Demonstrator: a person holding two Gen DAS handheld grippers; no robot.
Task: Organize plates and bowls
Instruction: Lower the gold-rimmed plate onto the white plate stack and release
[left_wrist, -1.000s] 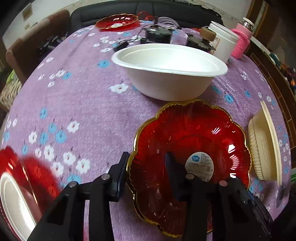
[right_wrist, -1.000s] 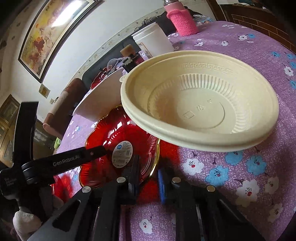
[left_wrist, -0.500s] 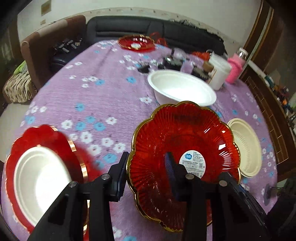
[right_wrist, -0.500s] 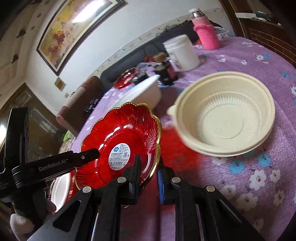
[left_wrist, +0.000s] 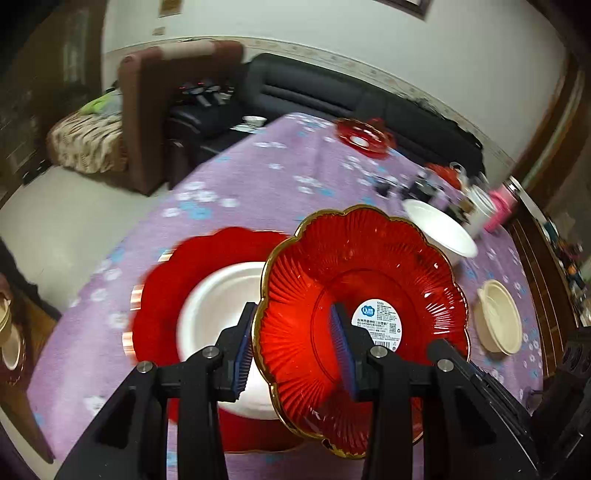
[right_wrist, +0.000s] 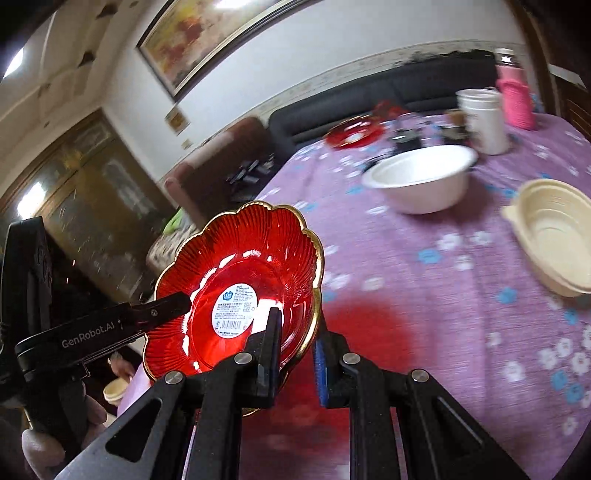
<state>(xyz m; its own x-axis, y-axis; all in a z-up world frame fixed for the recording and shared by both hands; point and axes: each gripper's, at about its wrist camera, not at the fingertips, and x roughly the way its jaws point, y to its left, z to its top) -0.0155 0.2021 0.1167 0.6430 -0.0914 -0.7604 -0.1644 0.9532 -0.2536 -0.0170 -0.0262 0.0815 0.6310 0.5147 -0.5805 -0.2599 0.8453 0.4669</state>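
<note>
Step in hand: carrying the red plate (left_wrist: 354, 291) above the worktop (right_wrist: 443, 280).
Both grippers, left (left_wrist: 291, 347) and right (right_wrist: 295, 343), have fingers clamped on its rim. Next, lower it, probably onto the blurred red stack (left_wrist: 177, 280).

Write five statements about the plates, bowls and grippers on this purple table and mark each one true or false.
1. Both grippers grip the red scalloped plate. True.
2. That plate carries a round white label. True.
3. The white bowl sits inside the cream bowl. False: they stand apart on the tablecloth.
4. The second red plate lies bare. False: a white dish sits on it.
5. The pink bottle lies on its side. False: upright.
</note>
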